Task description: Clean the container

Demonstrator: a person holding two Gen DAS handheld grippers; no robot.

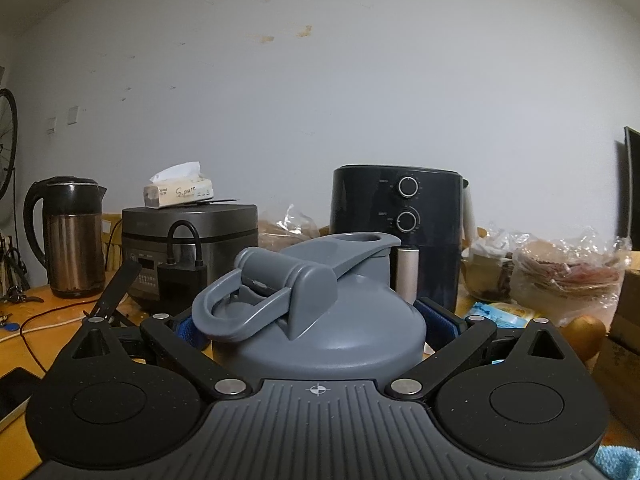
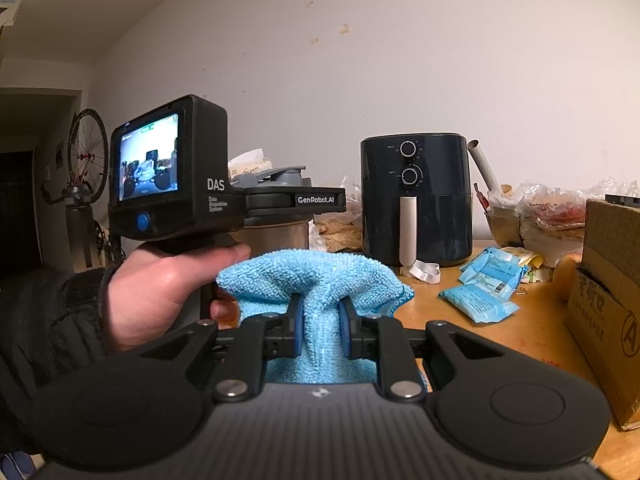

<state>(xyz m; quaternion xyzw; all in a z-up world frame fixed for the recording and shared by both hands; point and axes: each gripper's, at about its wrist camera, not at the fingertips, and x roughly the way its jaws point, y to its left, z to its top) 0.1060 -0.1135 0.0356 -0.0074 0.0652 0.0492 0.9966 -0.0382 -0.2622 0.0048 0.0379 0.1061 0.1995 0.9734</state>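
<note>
Both views sit low over a cluttered wooden table (image 2: 472,332), facing the pale wall. The left wrist camera looks very closely across a grey container lid (image 1: 320,304); the right wrist camera stands further back and to the right. Both share the black air fryer (image 1: 400,216) (image 2: 416,200).

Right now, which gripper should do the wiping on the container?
Right. The right gripper is shut on the blue cloth, while the left gripper is clamped around the grey-lidded container, so it likely just steadies.
</note>
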